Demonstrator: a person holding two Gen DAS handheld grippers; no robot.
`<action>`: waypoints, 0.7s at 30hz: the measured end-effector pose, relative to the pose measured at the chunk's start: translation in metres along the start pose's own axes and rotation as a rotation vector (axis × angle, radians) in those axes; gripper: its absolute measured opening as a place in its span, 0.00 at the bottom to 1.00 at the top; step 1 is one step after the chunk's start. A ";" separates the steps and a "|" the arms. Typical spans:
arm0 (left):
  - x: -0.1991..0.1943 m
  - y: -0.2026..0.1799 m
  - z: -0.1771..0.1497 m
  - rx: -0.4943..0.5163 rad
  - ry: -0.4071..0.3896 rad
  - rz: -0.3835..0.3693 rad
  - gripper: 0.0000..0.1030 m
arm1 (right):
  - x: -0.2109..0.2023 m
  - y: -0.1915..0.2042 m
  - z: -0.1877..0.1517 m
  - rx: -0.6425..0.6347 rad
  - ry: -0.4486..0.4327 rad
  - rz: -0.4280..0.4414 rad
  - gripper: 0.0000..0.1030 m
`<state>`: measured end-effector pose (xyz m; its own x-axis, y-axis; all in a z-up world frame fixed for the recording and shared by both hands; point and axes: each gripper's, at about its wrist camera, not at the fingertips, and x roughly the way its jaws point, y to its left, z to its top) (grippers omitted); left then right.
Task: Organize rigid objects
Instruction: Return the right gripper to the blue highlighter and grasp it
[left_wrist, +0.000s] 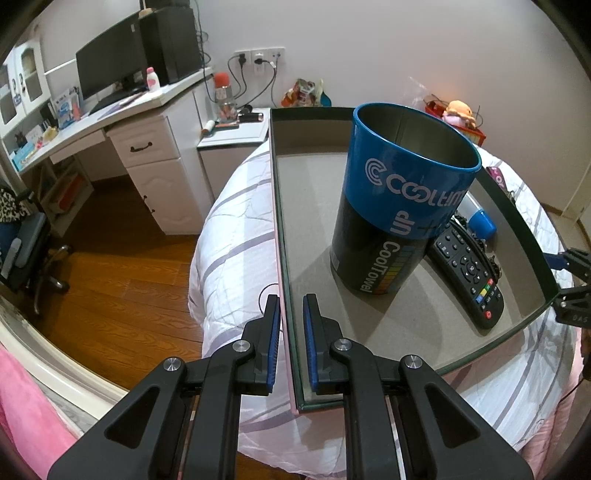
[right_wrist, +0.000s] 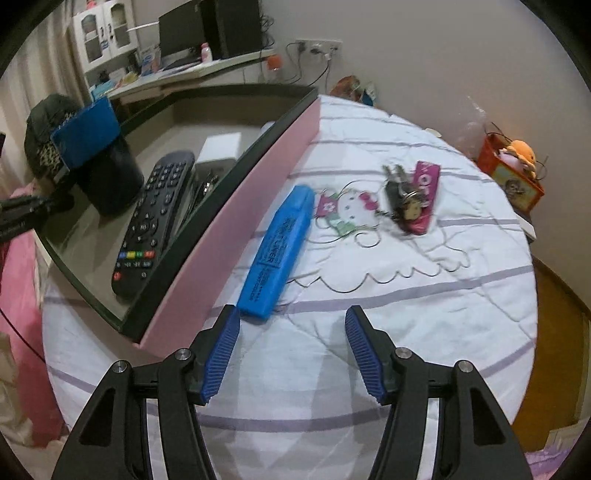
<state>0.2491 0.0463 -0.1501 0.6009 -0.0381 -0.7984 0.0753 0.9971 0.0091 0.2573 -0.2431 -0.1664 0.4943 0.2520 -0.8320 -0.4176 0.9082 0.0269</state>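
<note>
On the striped bedcover (right_wrist: 369, 295), a shallow pink-sided box (right_wrist: 236, 236) lies with its near wall clamped between the pads of the left gripper (left_wrist: 291, 343), which is clenched on that thin edge. Inside the box stand one blue and black tin (left_wrist: 399, 214), one black remote control (left_wrist: 469, 273) lying flat just beside the tin, and one small blue cap-like piece (left_wrist: 482, 223) behind it (what the pale block and the dark tangle near it are, I cannot tell). Outside, just beside the pink wall, lies one blue highlighter (right_wrist: 277, 254), and farther along, one bunch of keys (right_wrist: 402, 199) with a magenta tag. The right gripper (right_wrist: 291, 354) hangs released and empty, its jaws parted near the highlighter's close end. The likely next pick is that highlighter, and the risks seem plain: it lies slantwise to the jaws, so a close without first turning the wrist may pinch one corner and spin it away; the nearer finger could also knock the box wall; and the soft quilt may bunch up between the pads.
</note>
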 end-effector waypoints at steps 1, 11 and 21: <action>0.000 0.000 0.000 0.000 0.000 0.000 0.11 | 0.001 0.001 -0.002 -0.007 0.001 0.004 0.60; 0.001 0.000 0.000 0.007 0.003 0.009 0.10 | 0.006 -0.003 -0.001 -0.041 -0.051 0.024 0.60; 0.001 0.000 0.001 0.008 0.002 0.012 0.10 | 0.008 -0.011 0.003 -0.036 -0.067 -0.025 0.60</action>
<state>0.2499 0.0466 -0.1502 0.6002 -0.0264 -0.7994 0.0748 0.9969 0.0233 0.2679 -0.2505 -0.1718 0.5543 0.2527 -0.7930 -0.4314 0.9021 -0.0140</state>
